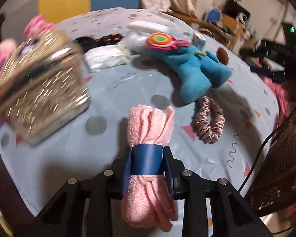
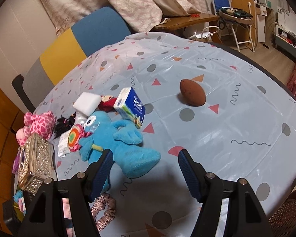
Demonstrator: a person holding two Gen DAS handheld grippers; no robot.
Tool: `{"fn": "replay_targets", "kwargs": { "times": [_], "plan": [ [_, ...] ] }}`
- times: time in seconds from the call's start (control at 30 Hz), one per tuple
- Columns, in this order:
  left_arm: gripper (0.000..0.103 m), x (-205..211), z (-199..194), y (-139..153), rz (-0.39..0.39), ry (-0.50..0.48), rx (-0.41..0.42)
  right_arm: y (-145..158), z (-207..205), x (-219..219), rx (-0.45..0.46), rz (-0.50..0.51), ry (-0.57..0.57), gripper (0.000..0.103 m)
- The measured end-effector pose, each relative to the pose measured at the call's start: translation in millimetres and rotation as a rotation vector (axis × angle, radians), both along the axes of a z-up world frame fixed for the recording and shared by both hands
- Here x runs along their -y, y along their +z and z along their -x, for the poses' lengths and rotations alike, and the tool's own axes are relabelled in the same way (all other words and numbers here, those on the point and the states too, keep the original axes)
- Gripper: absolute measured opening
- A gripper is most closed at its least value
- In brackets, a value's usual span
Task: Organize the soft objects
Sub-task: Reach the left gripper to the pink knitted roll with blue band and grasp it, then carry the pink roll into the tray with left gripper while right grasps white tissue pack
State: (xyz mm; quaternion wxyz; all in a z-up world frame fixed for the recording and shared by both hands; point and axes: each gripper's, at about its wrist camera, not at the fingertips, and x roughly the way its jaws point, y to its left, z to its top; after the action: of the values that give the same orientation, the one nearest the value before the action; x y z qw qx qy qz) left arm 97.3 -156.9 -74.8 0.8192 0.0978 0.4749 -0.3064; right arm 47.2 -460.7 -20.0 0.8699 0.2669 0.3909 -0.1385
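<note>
A rolled pink towel [image 1: 151,124] with a blue band around it sits between the pads of my left gripper [image 1: 147,152], which is shut on it above the table [image 1: 112,138]. A pink satin scrunchie [image 1: 210,124] lies just right of the towel, and a blue plush toy [image 1: 195,69] lies beyond it. In the right wrist view my right gripper [image 2: 145,156] is open and holds nothing. It hovers over the blue plush toy [image 2: 124,144], whose foot reaches between the fingers. The scrunchie [image 2: 104,207] shows under its left finger.
A glittery gold box [image 2: 36,162] stands at the table's left edge beside a pink spotted plush [image 2: 39,124]. A white sponge [image 2: 86,102], a tissue pack [image 2: 131,106] and a white packet [image 1: 104,57] crowd around the blue toy's head. A brown egg-shaped sponge [image 2: 192,94] sits alone on the patterned cloth [image 2: 217,138].
</note>
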Motion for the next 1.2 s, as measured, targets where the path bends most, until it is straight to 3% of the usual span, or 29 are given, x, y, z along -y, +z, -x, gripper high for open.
{"fn": "replay_targets", "kwargs": {
  "times": [0.1,0.2,0.43,0.57,0.8,1.0,1.07,1.1,1.2],
  "plan": [
    [0.032,-12,-3,-5,0.068,0.045,-0.044,-5,-5,-5,-0.025,0.008,0.023,0.070],
    [0.033,-14,-6,-11,0.085,0.058,-0.067,-8,-9,-13,-0.049,0.030,0.046,0.070],
    [0.033,-10,5,-12,0.078,0.047,0.005,-11,-13,-22,-0.068,0.070,0.067,0.069],
    [0.033,-13,7,-14,0.093,0.053,0.024,-5,-15,-17,-0.035,0.042,0.045,0.066],
    [0.033,-17,10,-15,0.120,0.063,0.033,15,-77,-12,-0.021,0.078,0.007,0.066],
    [0.034,-19,9,-16,0.136,0.069,0.031,-14,-152,-7,-0.192,0.177,0.012,0.066],
    [0.034,-19,10,-16,0.137,0.070,0.033,-28,-160,-4,-0.242,0.180,0.019,0.042],
    [0.034,-19,10,-16,0.137,0.070,0.033,-34,-164,-3,-0.270,0.189,0.026,0.025],
    [0.034,-19,11,-16,0.137,0.070,0.038,-23,-153,2,-0.216,0.204,-0.011,0.023]
  ]
}}
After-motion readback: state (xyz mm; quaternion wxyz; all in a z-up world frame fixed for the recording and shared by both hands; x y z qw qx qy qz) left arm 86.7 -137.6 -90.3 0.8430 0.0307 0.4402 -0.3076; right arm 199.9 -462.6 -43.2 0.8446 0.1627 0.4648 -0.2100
